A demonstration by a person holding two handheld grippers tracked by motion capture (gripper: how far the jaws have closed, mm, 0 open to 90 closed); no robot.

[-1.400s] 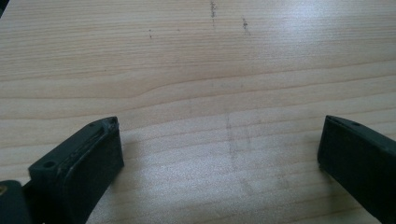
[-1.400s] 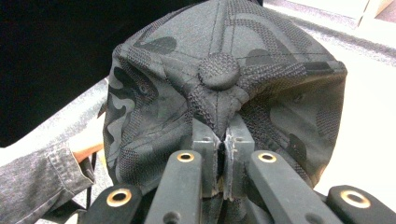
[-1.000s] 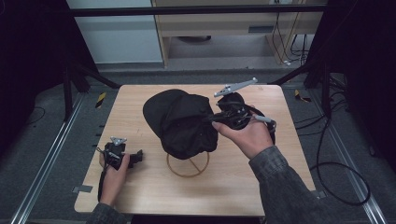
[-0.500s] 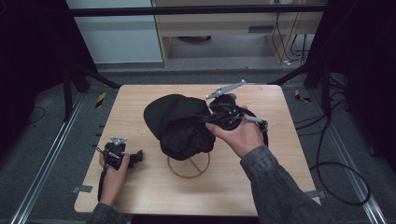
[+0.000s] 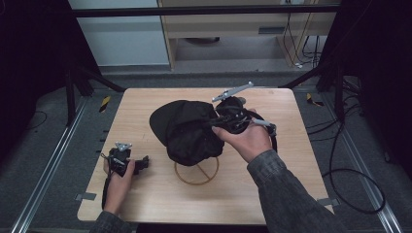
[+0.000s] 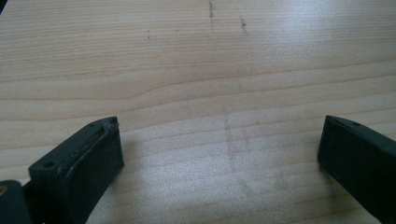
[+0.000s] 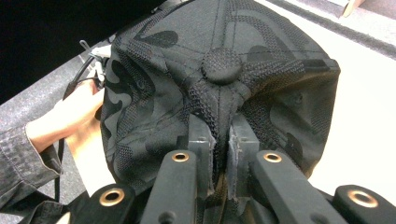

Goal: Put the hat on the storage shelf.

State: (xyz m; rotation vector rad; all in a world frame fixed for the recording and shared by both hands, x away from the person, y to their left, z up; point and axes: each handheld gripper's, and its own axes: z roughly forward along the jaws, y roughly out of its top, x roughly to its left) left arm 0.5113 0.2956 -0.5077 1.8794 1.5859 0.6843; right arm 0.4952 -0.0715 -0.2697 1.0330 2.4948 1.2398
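Here the black cap [image 5: 187, 128] sits above a wire ring stand [image 5: 197, 171] at the middle of the counter [image 5: 145, 104]; the cap hides the stand's upper part, so how it rests there cannot be told. The right tool [image 5: 216, 121] has its jaws nearly together, pinching a fold of the cap's fabric just below the crown button [image 7: 222, 65], as the right gripper view makes plain; from above, the hand [image 5: 248, 138] covers most of that grip. The left tool [image 5: 145, 162] lies low near the counter's left edge, jaws spread wide over bare pale wood in its own view. The floor around is dark grey, with cables [image 5: 350, 174] trailing at the right.
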